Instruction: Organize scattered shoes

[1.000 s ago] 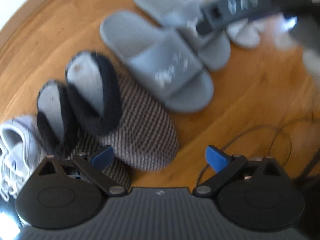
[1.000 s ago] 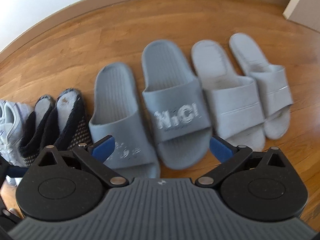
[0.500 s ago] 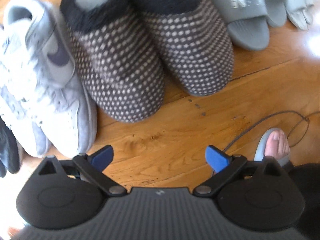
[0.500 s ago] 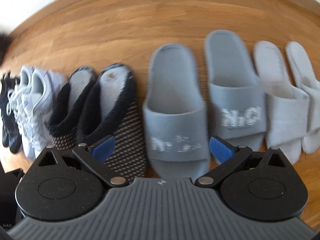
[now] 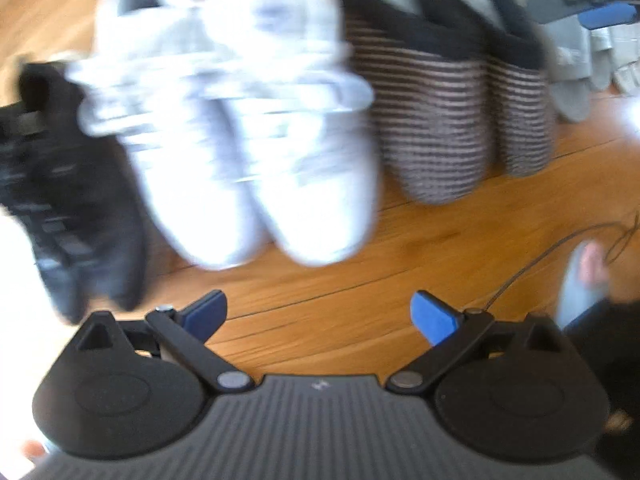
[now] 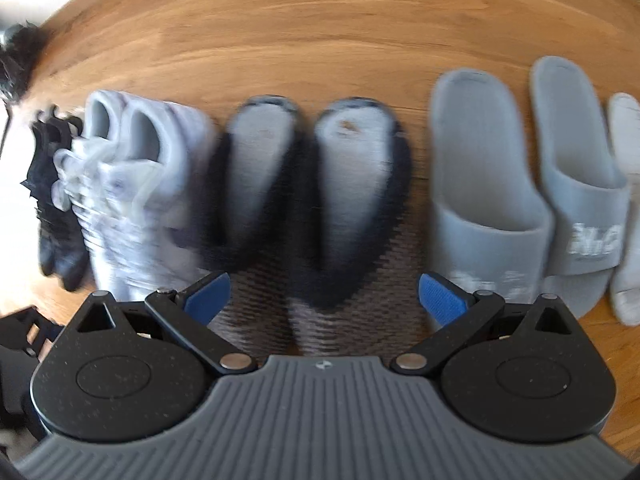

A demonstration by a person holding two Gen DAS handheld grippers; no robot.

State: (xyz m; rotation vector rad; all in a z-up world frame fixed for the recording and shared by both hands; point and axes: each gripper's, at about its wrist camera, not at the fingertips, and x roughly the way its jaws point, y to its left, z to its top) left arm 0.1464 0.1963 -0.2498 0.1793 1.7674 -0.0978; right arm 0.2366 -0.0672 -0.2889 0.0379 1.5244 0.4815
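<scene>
Sneakers (image 6: 132, 184) left of slippers (image 6: 312, 200); slides (image 6: 528, 200) right; all on floor (image 6: 300, 32)

L gripper (image 5: 319, 314): we find jaws spread wide, nothing between the blue pads (image 5: 434, 317). R gripper (image 6: 324, 295): same, jaws wide apart, nothing held. We also see the R gripper's tip at the top-right edge of the left wrist view (image 5: 600, 0). Both views blurred.

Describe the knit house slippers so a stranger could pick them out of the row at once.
On the wooden floor one row of footwear runs from black sneakers on the left to grey slides on the right. The knit house slippers sit mid-row beside the white sneakers. Only they have dark fuzzy collars and woven brown toes.
</scene>
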